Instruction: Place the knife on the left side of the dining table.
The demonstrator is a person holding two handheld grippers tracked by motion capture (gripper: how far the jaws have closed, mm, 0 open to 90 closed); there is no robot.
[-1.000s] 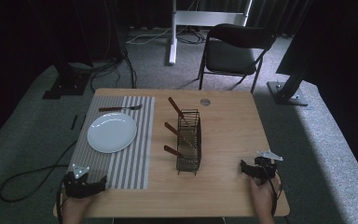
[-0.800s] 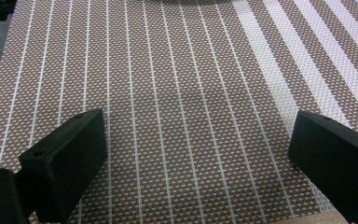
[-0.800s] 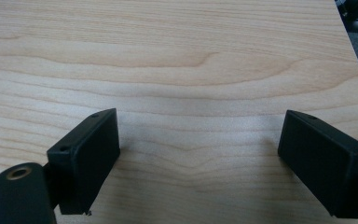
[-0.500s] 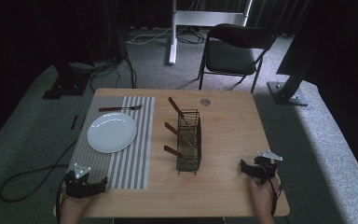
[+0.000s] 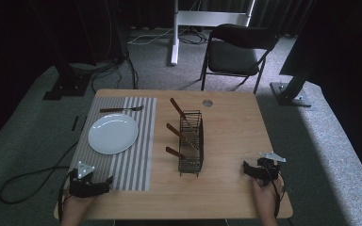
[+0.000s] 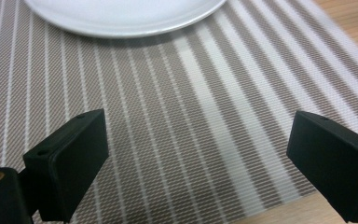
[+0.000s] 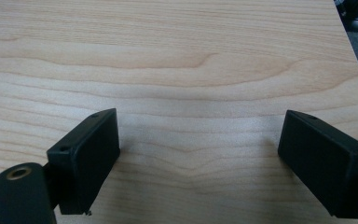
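So my left gripper (image 5: 104, 181) sat wide open over the striped placemat (image 6: 177, 126) at the tabletop's near-left corner, just short of the white plate (image 5: 113, 133). My right gripper (image 5: 248, 169), also open and empty, hovered over bare wood by the near-right corner.

White round plate (image 5: 113, 133) lies flat on striped placemat (image 5: 118, 141), at 9 o'clock of wire caddy (image 5: 191, 142). Fork (image 5: 121, 109) lies at plate's 12 o'clock. Caddy stands upright mid-table, three brown-handled utensils (image 5: 177, 109) tilted out toward 10 o'clock
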